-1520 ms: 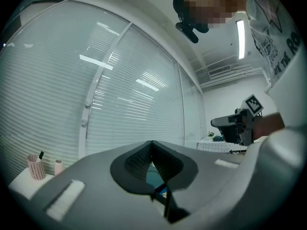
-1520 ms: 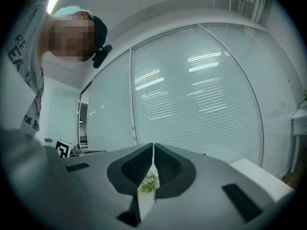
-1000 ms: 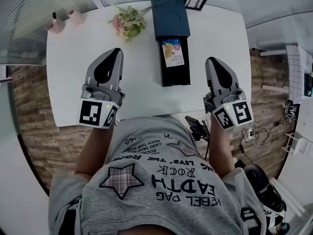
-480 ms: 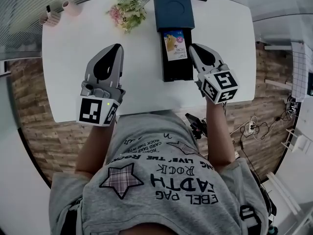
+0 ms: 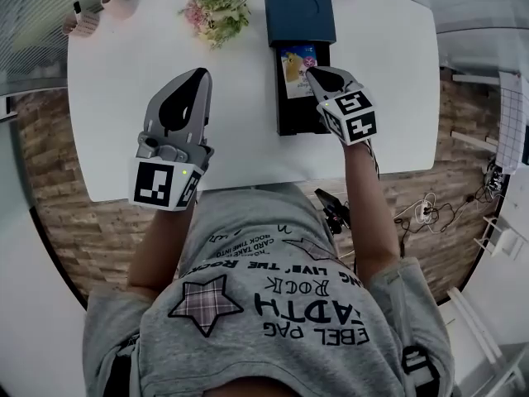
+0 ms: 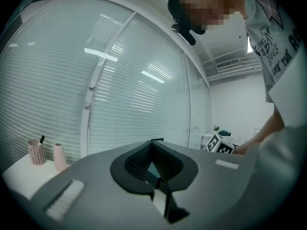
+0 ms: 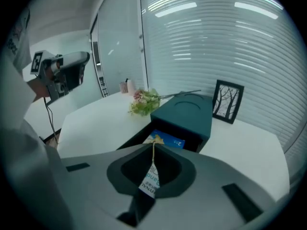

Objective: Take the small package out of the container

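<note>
A dark teal container stands at the table's far middle, its black drawer pulled out toward me. The small blue and white package lies flat in the drawer, seen past the jaw tips in the right gripper view. My right gripper hovers shut over the drawer, its tip just above the package's near part, with nothing held. My left gripper hangs shut and empty over bare table to the drawer's left, angled up toward the blinds.
A flower bunch lies left of the container. A picture frame stands to its right. A pen cup and a pink vase sit at the far left corner. The white table ends near my body.
My right gripper has swung left and forward, from beside the drawer's right side to over the drawer and package. The left gripper has barely shifted.
</note>
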Tool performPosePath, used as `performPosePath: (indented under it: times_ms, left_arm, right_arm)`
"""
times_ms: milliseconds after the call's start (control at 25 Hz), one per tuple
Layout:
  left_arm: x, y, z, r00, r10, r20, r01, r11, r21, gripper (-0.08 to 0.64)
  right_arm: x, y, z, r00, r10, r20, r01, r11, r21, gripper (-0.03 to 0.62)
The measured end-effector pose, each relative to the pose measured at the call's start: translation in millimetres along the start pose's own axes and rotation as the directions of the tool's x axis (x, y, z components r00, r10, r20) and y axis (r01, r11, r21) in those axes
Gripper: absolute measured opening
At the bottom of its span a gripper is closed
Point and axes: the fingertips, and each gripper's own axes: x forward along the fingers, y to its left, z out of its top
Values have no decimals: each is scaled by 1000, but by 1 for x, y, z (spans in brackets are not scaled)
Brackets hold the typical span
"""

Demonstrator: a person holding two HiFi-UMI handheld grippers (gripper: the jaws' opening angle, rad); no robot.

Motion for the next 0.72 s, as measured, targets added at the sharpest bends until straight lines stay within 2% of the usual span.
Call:
performPosePath:
  times_ms: [200,360,720]
  left_arm:
    - [2,0,-2,1000,6,-6,-6,1000,-5,9]
    - [3,2,-3,1000,11,-9,-11,1000,-8,9]
    - [5,4,-5,1000,15,-6,-15,1000,-16,9]
  right_arm:
    - [26,7,-23,986,20,-164,-36,994,-99,17]
    - [36,9,-32,967,1,-254,-56,976,-210,17]
    - [31,21,-41,938,9,-348,-116,950,-290,17]
